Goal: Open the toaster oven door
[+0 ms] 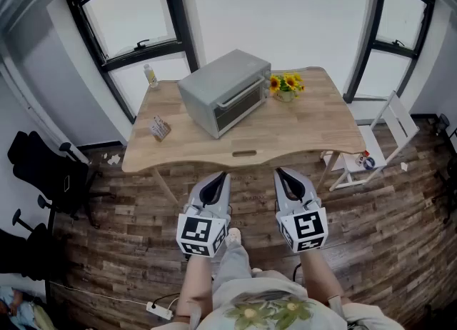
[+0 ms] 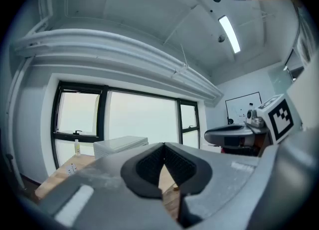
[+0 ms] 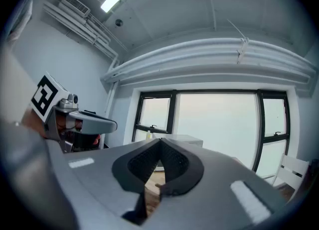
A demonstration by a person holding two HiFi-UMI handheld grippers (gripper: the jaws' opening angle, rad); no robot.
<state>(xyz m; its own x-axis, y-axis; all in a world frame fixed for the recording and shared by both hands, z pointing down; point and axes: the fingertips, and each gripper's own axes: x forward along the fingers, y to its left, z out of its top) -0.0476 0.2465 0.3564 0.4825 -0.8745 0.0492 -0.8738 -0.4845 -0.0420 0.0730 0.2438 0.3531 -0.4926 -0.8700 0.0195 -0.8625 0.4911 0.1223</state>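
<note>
You are holding the left gripper point(image 1: 220, 176) and right gripper point(image 1: 280, 172) closed and empty; a boxy silver metal toaster oven point(image 1: 225, 91) is sitting upper centre on a pale wooden table point(image 1: 307, 132) over a dark plank floor point(image 1: 128, 236).

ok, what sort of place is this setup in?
Probably an office or lab room, not a kitchen: a wooden desk carrying the toaster oven, a black office chair beside it, and a whiteboard.
</note>
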